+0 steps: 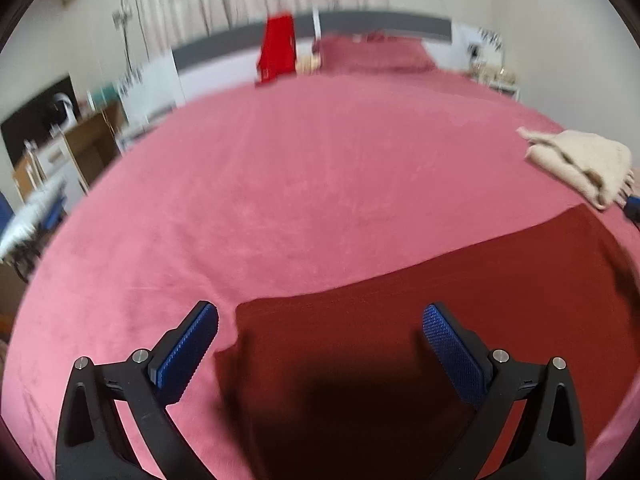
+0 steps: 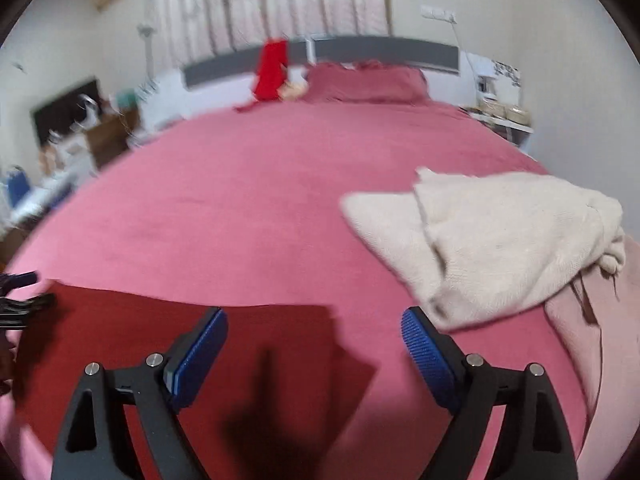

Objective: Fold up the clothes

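Both our claws, left claw [image 1: 320,334] and right claw [image 2: 314,338], gape empty over the dark red garment [image 1: 460,320]; a cream sweater [image 2: 500,232] lies nearby on the bed [image 1: 280,184].

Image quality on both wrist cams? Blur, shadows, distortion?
Left wrist: motion blur smears the room edges, a heavy dark shadow lies on the dark red garment, fisheye bulges the bed. Right wrist: similar blur, beige sweater soft, gripper shadow on the garment; both grippers sharp.
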Demonstrator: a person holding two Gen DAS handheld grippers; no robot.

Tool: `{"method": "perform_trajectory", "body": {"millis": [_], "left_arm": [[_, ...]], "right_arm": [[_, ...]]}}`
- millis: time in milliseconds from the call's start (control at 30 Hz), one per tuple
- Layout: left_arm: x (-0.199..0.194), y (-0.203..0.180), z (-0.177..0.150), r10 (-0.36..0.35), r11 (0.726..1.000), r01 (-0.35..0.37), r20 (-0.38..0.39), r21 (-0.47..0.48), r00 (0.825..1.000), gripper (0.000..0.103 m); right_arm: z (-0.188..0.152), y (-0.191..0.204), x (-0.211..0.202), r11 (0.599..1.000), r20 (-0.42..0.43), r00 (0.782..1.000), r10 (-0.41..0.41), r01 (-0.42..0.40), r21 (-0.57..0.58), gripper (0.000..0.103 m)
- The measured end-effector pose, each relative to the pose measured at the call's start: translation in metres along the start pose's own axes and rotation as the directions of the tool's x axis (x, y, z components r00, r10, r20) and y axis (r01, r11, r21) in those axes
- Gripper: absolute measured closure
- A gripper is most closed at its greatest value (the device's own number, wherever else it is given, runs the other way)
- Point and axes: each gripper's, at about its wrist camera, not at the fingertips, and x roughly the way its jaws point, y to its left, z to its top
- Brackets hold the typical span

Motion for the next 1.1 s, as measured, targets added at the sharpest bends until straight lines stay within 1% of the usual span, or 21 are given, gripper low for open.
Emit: {"method": "perform_trajectory", "body": {"millis": [100, 133, 200, 300, 400, 433, 500, 533, 600, 700, 767, 800, 867, 933, 967, 1033, 1100], "left_arm": [[-0.024, -0.012, -0.031, -0.004, 1.000, 0.004, 0.017, 0.011, 1.000, 0.000], [-0.024, -0.018, -0.043, 0.001, 1.000, -0.001, 0.003, 0.031, 1.000, 0.000], [-0.024, -0.029, -0.067, 0.014, 0.997, -0.012, -0.024, 0.070, 1.000, 0.000], [-0.015, -0.038, -0.101, 0.074, 0.987, -0.057, -0.111, 0.148, 0.991, 0.000], [-0.029, -0.027, -0.111, 0.050, 0.991, -0.036, -0.105, 0.132, 0.993, 0.000], [-0.031, -0.022, -0.115, 0.036, 0.992, -0.019, -0.136, 0.122, 0.990, 0.000], [-0.038, -0.011, -0.115, 0.017, 0.996, -0.004, -0.158, 0.087, 0.987, 0.000], [-0.041, -0.006, -0.115, 0.010, 0.997, 0.002, -0.168, 0.071, 0.986, 0.000], [-0.049, -0.004, -0.107, 0.039, 0.998, -0.031, -0.145, 0.059, 0.989, 0.000], [-0.056, -0.014, -0.082, 0.023, 0.999, -0.021, -0.051, 0.044, 0.998, 0.000], [-0.051, -0.025, -0.062, 0.005, 0.999, -0.004, -0.013, 0.046, 1.000, 0.000], [-0.043, -0.034, -0.050, -0.005, 0.998, 0.005, -0.002, 0.057, 1.000, 0.000], [-0.023, -0.049, -0.032, -0.009, 0.996, 0.010, -0.005, 0.093, 1.000, 0.000], [0.005, -0.062, -0.026, 0.020, 0.989, -0.013, -0.044, 0.146, 0.999, 0.000], [0.015, -0.067, -0.029, 0.031, 0.986, -0.019, -0.071, 0.169, 0.997, 0.000], [0.029, -0.066, -0.036, 0.021, 0.983, -0.004, -0.093, 0.181, 0.995, 0.000], [0.024, -0.057, -0.035, -0.005, 0.992, 0.014, -0.067, 0.127, 0.998, 0.000]], "right_arm": [[-0.033, 0.036, -0.011, 0.997, -0.079, 0.996, 0.051, -0.055, -0.046, 0.016], [-0.047, 0.046, -0.011, 0.995, -0.105, 0.993, 0.055, -0.063, -0.072, 0.017], [-0.073, 0.062, -0.012, 0.990, -0.151, 0.987, 0.048, -0.068, -0.127, 0.017], [-0.112, 0.075, -0.006, 0.966, -0.229, 0.972, -0.059, -0.002, -0.259, 0.017], [-0.134, 0.069, -0.030, 0.953, -0.215, 0.975, -0.055, -0.013, -0.303, 0.017], [-0.140, 0.062, -0.039, 0.955, -0.222, 0.974, -0.042, -0.026, -0.295, 0.017], [-0.146, 0.048, -0.051, 0.964, -0.233, 0.972, 0.002, -0.063, -0.257, 0.017], [-0.146, 0.043, -0.056, 0.970, -0.251, 0.968, 0.001, -0.062, -0.236, 0.017], [-0.141, 0.035, -0.066, 0.981, -0.277, 0.961, -0.008, -0.047, -0.189, 0.017], [-0.118, 0.037, -0.090, 0.991, -0.162, 0.983, 0.083, -0.098, -0.089, 0.017], [-0.102, 0.050, -0.093, 0.986, -0.117, 0.984, 0.134, -0.144, -0.083, 0.017], [-0.094, 0.061, -0.087, 0.983, -0.119, 0.984, 0.132, -0.145, -0.110, 0.018], [-0.079, 0.088, -0.067, 0.975, -0.133, 0.985, 0.113, -0.136, -0.177, 0.018], [-0.065, 0.113, -0.042, 0.966, -0.144, 0.985, 0.097, -0.128, -0.226, 0.018], [-0.061, 0.115, -0.029, 0.963, -0.156, 0.984, 0.086, -0.123, -0.240, 0.018], [-0.057, 0.116, -0.006, 0.958, -0.183, 0.981, 0.063, -0.111, -0.265, 0.018], [-0.061, 0.111, 0.004, 0.954, -0.211, 0.975, 0.068, -0.125, -0.273, 0.018]]}}
